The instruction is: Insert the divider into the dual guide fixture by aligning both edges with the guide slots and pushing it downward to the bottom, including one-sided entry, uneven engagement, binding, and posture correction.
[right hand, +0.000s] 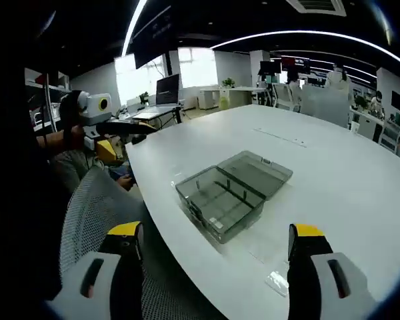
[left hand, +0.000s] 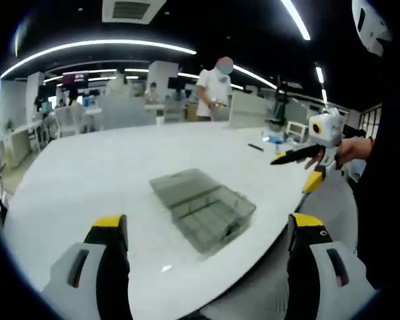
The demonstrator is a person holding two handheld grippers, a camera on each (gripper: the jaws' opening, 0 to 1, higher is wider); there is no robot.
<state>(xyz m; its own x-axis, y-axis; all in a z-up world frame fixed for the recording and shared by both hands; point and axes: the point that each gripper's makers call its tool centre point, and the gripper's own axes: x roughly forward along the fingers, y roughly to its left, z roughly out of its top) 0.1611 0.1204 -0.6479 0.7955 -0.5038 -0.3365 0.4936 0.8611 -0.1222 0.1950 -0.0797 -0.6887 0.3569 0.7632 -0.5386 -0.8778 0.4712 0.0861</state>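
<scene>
I hold left gripper (left hand: 203, 230) and right gripper (right hand: 217, 240) back, jaws wide, empty | translucent grey plastic compartment box (left hand: 203, 207), lid open, at 12 o'clock on white counter (left hand: 87, 173) | divider: cannot tell where | approach pending, I judge.

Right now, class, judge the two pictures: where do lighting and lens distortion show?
Left gripper view: ceiling light strips bow into arcs, fisheye bending; the white table reflects evenly, and the clear box casts little shadow. Right gripper view: bright windows wash out, the table edge curves, and the box looks sharp.
</scene>
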